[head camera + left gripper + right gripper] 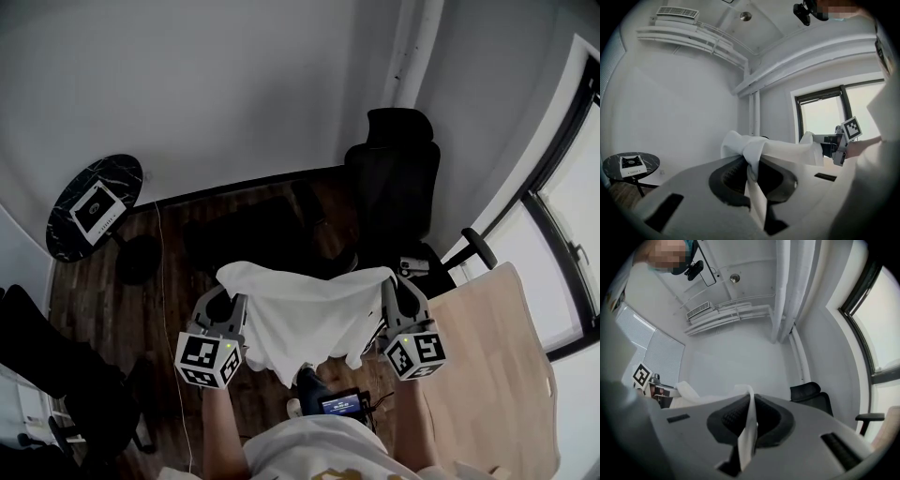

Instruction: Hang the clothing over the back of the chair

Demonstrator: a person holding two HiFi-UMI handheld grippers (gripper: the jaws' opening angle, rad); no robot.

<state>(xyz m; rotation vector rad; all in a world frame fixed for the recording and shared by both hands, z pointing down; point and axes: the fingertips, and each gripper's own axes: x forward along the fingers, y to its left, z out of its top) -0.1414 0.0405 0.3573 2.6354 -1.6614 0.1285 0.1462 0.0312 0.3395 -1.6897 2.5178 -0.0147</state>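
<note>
A white garment (302,314) hangs spread between my two grippers above the dark wood floor. My left gripper (228,293) is shut on its left top corner, where the cloth (751,154) bunches between the dark pads. At the other top corner my right gripper (389,292) is shut, with a thin fold of cloth (749,425) pinched upright in its jaws. The black office chair (394,178) stands ahead and to the right, its backrest (809,393) beyond the garment and apart from it.
A round dark marble side table (92,206) with a white box on it stands at the far left. A light wooden tabletop (487,375) lies at the right, below the window (572,206). The black chair armrest (480,246) juts out near the window. A white cable (169,309) runs across the floor.
</note>
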